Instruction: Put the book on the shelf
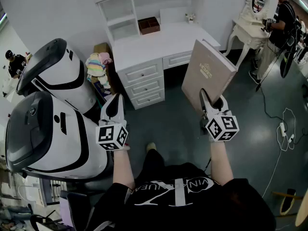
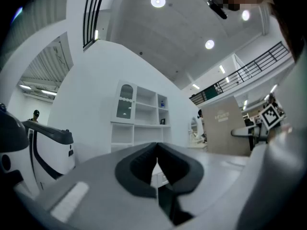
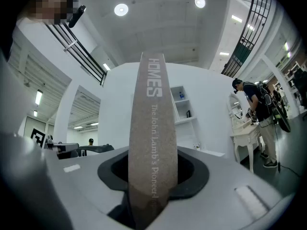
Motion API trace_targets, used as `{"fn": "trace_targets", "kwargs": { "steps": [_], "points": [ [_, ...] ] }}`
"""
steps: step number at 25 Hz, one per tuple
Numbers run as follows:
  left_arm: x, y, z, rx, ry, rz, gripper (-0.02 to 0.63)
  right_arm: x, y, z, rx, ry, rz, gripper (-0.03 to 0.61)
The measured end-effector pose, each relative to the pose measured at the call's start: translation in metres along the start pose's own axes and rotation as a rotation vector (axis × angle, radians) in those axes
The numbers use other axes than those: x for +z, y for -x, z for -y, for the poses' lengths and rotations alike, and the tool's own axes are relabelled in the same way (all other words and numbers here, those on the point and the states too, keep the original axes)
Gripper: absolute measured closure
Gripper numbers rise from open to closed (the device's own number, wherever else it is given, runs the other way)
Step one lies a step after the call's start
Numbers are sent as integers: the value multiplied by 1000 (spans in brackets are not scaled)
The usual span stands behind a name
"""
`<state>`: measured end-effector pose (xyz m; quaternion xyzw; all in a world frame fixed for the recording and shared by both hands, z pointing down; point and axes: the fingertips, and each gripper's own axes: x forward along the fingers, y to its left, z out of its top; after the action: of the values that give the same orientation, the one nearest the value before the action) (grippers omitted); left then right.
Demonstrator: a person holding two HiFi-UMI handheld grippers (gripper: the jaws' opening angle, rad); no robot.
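Book (image 1: pixel 208 69) stands upright, clamped between right gripper (image 1: pixel 213 100) jaws; left gripper (image 1: pixel 114 102) seemingly closed, empty.

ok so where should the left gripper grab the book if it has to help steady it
Probably the spine, above the right gripper, coming from the person's side. The book stands upright with its broad cover facing the left gripper, too wide to clamp; only the thin spine edge fits. The left jaws are shut, so open first.
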<state>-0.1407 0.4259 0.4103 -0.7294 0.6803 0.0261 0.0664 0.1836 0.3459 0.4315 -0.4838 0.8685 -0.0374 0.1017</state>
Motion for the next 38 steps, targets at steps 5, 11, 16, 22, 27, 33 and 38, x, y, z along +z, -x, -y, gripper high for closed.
{"fn": "trace_targets", "kwargs": {
  "steps": [5,11,16,22,27,33,38],
  "points": [
    [-3,-6,-1,-4,1,-10,614,-2,-4,2,-4,-1,-1,403],
    [-9,-14,3,-8,6,-22,614,-8,-7,11,-10,0,-14,403],
    [-11,-24,13,-11,7,-32,614,-6,-9,25,4,-3,-5,403],
    [-17,-45,17,-16,12,-46,614,-6,-22,45,-6,0,0,403],
    [-17,-82,15,-27,3,-37,614,-6,-45,66,-26,-30,18,403],
    [-26,-140,3,-54,17,-36,614,-3,-91,81,-40,-36,42,403],
    [-28,-190,-12,-73,28,-42,614,5,-135,92,-46,-32,54,403]
  ]
}}
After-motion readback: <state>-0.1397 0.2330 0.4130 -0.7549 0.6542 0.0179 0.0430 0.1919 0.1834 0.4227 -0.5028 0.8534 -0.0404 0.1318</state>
